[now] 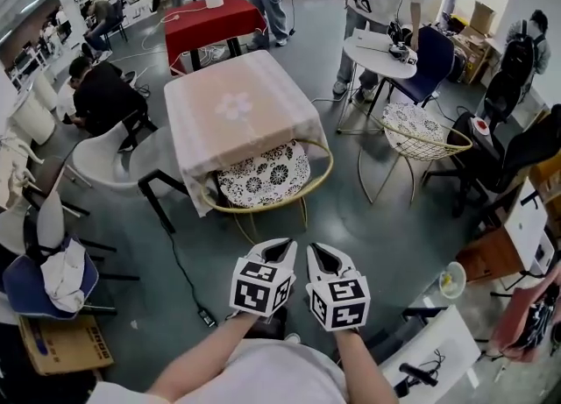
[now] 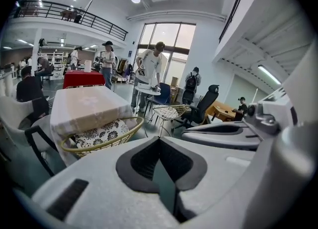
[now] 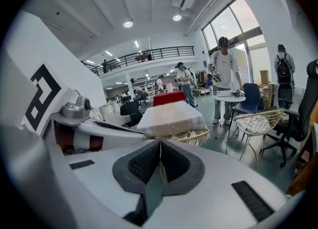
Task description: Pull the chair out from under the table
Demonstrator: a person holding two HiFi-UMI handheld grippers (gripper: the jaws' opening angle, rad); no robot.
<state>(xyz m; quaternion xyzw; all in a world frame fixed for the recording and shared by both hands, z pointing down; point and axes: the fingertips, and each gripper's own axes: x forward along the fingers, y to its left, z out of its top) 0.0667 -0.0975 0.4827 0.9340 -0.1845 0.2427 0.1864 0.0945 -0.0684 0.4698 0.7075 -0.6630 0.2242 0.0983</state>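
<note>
The round gold wire-frame chair (image 1: 308,185), with a black-and-white flowered cushion (image 1: 263,176), sits tucked partway under a square tabletop (image 1: 232,104) draped in pale pink cloth. Around it are a dark grey-green floor (image 1: 394,236) and a busy open workshop. The left gripper (image 1: 282,246) and right gripper (image 1: 317,250) hover side by side short of the chair, fingers pressed together on nothing.

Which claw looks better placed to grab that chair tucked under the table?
Left, marginally. The left claw lines up with the middle of the chair's gold rim; the right claw sits toward its side. Both are shut and short of it.
</note>
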